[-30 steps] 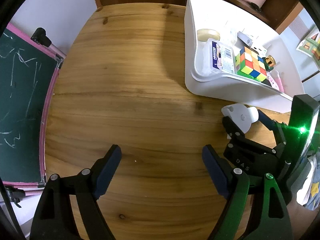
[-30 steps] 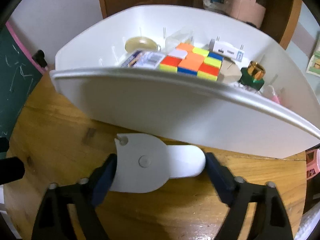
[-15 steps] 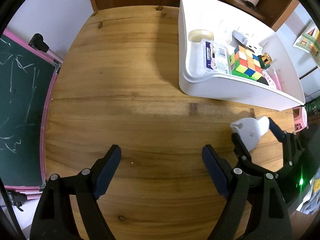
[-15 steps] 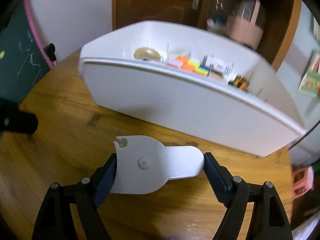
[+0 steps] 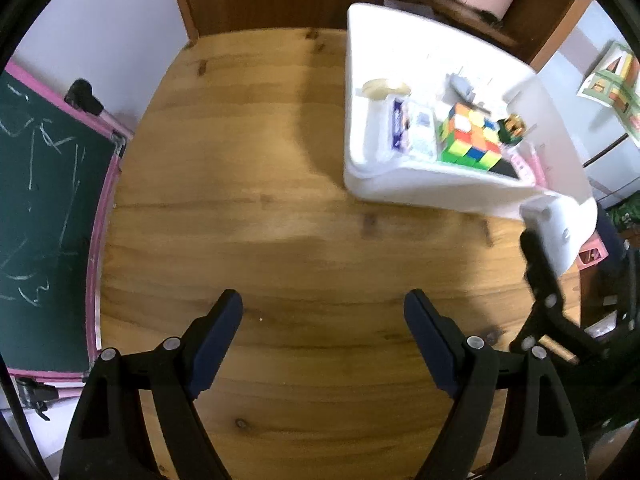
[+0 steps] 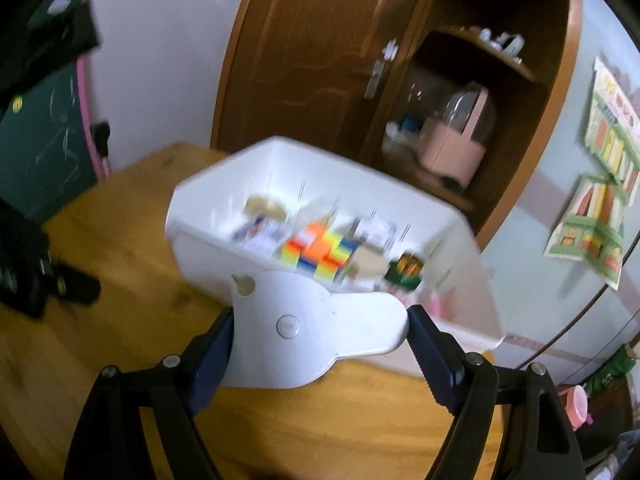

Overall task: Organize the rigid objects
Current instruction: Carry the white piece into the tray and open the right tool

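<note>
Just before the white bin (image 6: 224, 280), right gripper (image 6: 320, 340) clamped on a flat white plastic piece (image 6: 312, 332), raised to clear the rim; left gripper (image 5: 322, 332) spread apart, idle.

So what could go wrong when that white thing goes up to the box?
The white plastic piece is gripped only at its edges by the right gripper, so it might slip out. The white bin is already crowded with the colourful cube and other items, so the piece could land on them or catch the bin's rim.
</note>
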Action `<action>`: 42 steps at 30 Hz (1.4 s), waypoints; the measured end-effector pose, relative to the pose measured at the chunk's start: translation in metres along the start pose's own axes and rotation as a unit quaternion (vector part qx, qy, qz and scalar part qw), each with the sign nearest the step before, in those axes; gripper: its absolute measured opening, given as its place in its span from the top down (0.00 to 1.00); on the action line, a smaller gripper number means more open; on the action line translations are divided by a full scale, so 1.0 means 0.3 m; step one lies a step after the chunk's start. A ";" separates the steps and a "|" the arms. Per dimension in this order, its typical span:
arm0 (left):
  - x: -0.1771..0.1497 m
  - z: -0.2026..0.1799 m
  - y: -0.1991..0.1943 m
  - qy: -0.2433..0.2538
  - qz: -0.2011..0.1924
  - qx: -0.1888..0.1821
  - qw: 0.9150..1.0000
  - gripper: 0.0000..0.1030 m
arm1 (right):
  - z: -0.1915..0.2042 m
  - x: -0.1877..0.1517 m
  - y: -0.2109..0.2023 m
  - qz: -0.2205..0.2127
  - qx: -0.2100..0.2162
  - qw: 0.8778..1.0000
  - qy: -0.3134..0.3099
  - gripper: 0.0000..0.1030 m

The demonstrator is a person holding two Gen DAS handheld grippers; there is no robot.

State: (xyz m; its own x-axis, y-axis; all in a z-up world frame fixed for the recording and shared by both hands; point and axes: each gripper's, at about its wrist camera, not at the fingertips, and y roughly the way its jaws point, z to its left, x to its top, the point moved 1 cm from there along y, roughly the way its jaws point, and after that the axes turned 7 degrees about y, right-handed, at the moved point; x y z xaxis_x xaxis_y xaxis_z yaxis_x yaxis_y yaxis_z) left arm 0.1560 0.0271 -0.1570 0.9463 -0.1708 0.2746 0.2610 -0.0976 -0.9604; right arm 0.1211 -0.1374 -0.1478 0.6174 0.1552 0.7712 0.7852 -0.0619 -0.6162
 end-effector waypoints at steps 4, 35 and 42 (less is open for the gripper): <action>0.068 -0.037 -0.076 0.010 -0.029 -0.008 0.999 0.17 | -0.056 0.112 -0.022 -0.018 -0.004 1.000 0.015 0.19; 0.435 -0.140 -0.070 0.013 -0.113 0.000 0.993 0.17 | -0.215 0.254 0.374 0.167 0.001 0.981 0.101 0.19; 0.451 -0.162 0.001 0.028 -0.100 0.014 0.994 0.17 | -0.218 0.214 0.426 0.201 0.005 0.973 0.116 0.19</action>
State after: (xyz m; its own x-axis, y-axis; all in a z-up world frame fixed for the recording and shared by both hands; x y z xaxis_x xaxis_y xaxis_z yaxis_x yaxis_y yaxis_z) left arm 0.2747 -0.0435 -0.1178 0.8630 -0.2046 0.4618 0.4491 -0.1076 -0.8870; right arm 0.2642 -0.2000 -0.1666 0.8697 -0.1055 0.4822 0.4781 -0.0626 -0.8761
